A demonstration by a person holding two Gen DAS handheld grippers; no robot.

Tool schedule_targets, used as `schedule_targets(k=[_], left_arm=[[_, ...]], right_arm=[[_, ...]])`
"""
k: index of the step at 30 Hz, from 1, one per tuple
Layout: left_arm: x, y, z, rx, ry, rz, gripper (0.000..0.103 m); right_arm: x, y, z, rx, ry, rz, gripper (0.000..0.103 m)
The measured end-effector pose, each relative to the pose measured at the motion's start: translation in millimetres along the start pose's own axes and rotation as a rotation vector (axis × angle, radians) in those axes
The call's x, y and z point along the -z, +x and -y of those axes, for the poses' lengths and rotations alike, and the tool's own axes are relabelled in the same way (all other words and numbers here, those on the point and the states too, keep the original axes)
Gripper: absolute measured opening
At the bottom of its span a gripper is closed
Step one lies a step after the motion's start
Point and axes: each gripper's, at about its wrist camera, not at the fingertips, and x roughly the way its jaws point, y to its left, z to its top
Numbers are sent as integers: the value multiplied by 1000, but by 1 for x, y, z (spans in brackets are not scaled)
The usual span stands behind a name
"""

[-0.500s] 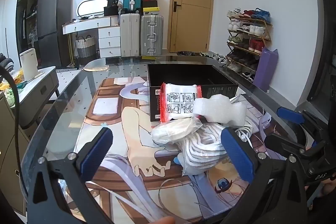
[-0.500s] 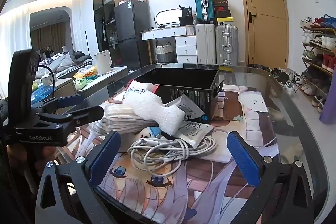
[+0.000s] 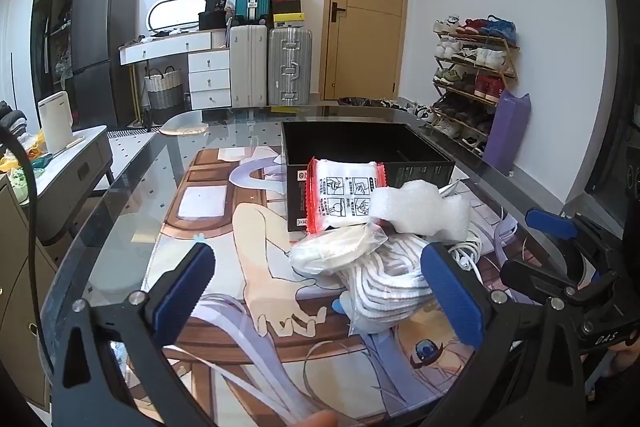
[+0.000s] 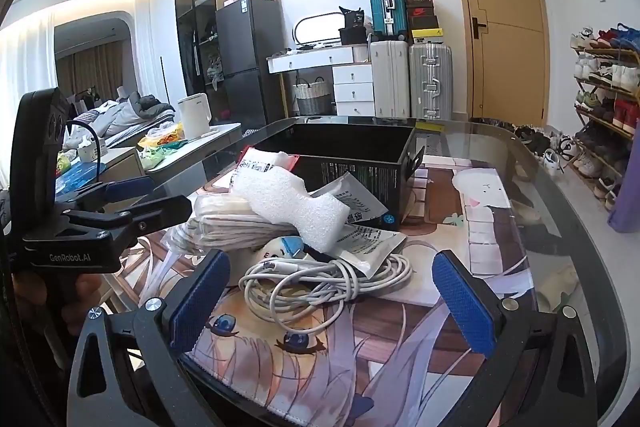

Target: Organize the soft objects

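Left wrist view: the left gripper (image 3: 318,293) is released, its blue pads spread wide and holding nothing, above the near edge of the glass table (image 3: 120,195). Between the pads, further in, lies the pile of soft objects on the printed mat (image 3: 256,227): a clear bag of striped white fabric (image 3: 384,283) nearest, a red-edged white packet (image 3: 344,195) leaning against the black box (image 3: 360,151), and a white foam piece (image 3: 424,207) on top at the right. The box stands open just beyond the pile. At the right edge the right gripper (image 3: 560,247) appears side-on, also released. This view alone shows the packet's printed front.

Right wrist view: the right gripper (image 4: 334,297) is released and holds nothing. Directly between its pads lies a coiled white cable (image 4: 320,279), mostly hidden in the other view. Behind it are grey foil pouches (image 4: 368,239), the foam piece (image 4: 292,203) and the bagged fabric (image 4: 236,223). The black box (image 4: 356,155) sits far behind the pile. The left gripper (image 4: 132,199) shows at the left, spread apart.
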Motion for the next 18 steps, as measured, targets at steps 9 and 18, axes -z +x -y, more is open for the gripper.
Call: schedule_targets(k=[9, 18], left_arm=[[-1, 5, 2, -4, 3, -1, 103], [-1, 4, 0, -3, 3, -2, 103]], right_arm=[[1, -1, -2, 0, 1, 2, 103], [3, -2, -3, 0, -3, -3, 103]])
